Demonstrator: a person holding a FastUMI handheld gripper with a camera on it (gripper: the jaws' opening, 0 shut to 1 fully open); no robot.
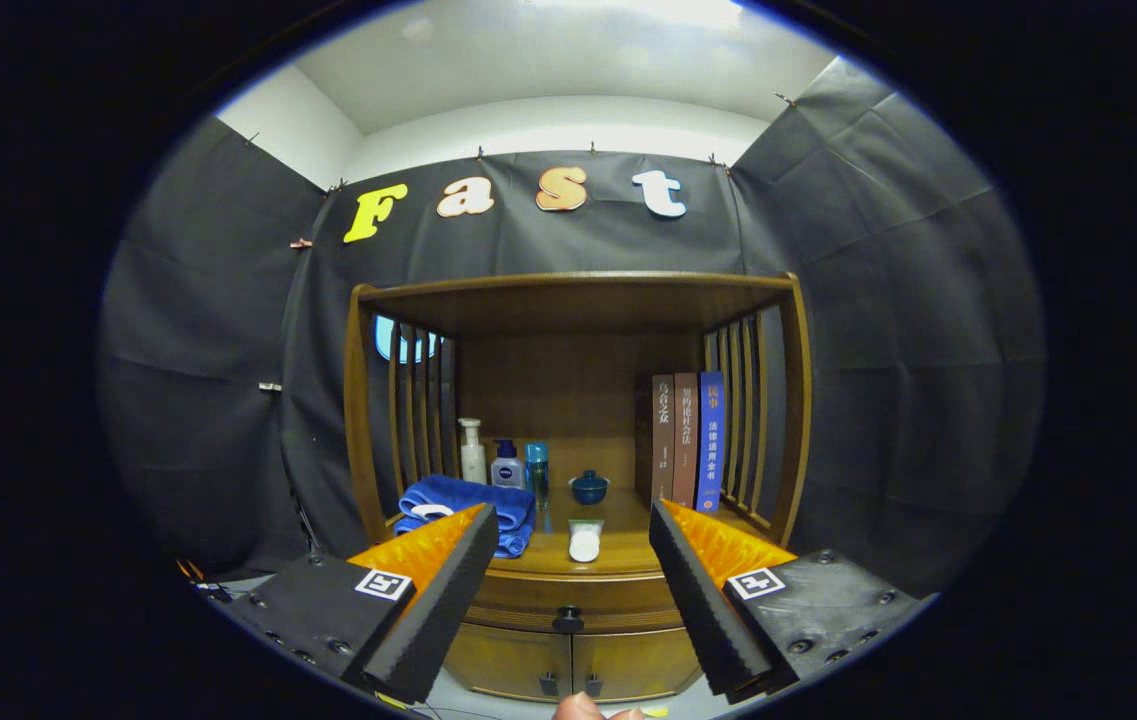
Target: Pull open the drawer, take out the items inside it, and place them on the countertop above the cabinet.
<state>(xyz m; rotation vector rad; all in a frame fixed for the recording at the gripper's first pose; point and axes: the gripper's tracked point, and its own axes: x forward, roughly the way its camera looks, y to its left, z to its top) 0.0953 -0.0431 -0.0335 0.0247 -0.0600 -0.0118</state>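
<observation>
- wooden cabinet [568, 300] stands against the black cloth wall; its open shelf forms the surface [628, 548] above a shut drawer.
- left side of the surface: folded blue towel [463, 500], partly hidden behind the left finger.
- behind the towel: white pump bottle [472, 452], a smaller bottle with a blue cap [506, 465], and a slim teal container [536, 468].
- centre: small dark blue lidded bowl [589, 487]; nearer the front edge, a white oblong item [584, 541].
- right: three upright books [688, 440] against the slatted side.
- drawer [568, 600] below the surface, shut, its dark knob [568, 620] between and beyond the fingertips; two lower doors beneath.
- jaws [573, 600] wide open, holding nothing, well short of the knob.
- a fingertip [580, 708] shows beneath the jaws.
</observation>
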